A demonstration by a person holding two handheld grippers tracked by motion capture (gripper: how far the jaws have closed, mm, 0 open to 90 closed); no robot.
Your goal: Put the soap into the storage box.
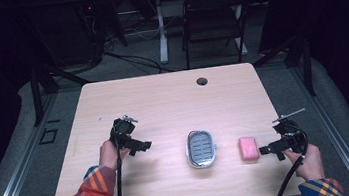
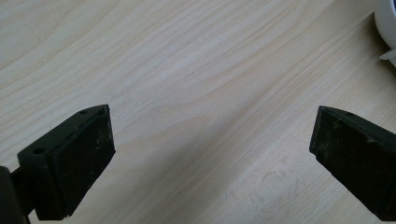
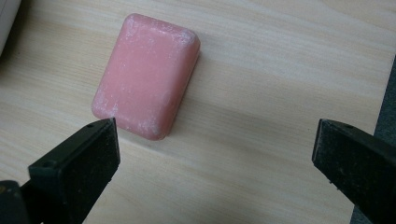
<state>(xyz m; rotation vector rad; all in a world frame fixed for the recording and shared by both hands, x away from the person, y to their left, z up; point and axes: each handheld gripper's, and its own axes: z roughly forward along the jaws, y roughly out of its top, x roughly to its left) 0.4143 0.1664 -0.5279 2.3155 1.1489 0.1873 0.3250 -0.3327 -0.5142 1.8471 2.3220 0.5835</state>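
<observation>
A pink bar of soap (image 1: 248,148) lies flat on the wooden table (image 1: 163,104), right of a white and grey oval soap dish (image 1: 201,148). My right gripper (image 1: 268,149) hovers just right of the soap, open, jaws wide apart with nothing between them. In the right gripper view the soap (image 3: 147,74) lies ahead and left of the gap of the right gripper (image 3: 215,161). My left gripper (image 1: 144,145) is open over bare wood, left of the dish. The left gripper (image 2: 212,154) has the dish's white rim (image 2: 386,25) at the upper right of its own view.
A round cable hole (image 1: 202,81) sits near the table's far edge. Beyond the table stand a dark folding chair (image 1: 213,17) and a white desk leg (image 1: 161,29) with cables on the floor. The table's right edge (image 3: 385,93) is close to my right gripper.
</observation>
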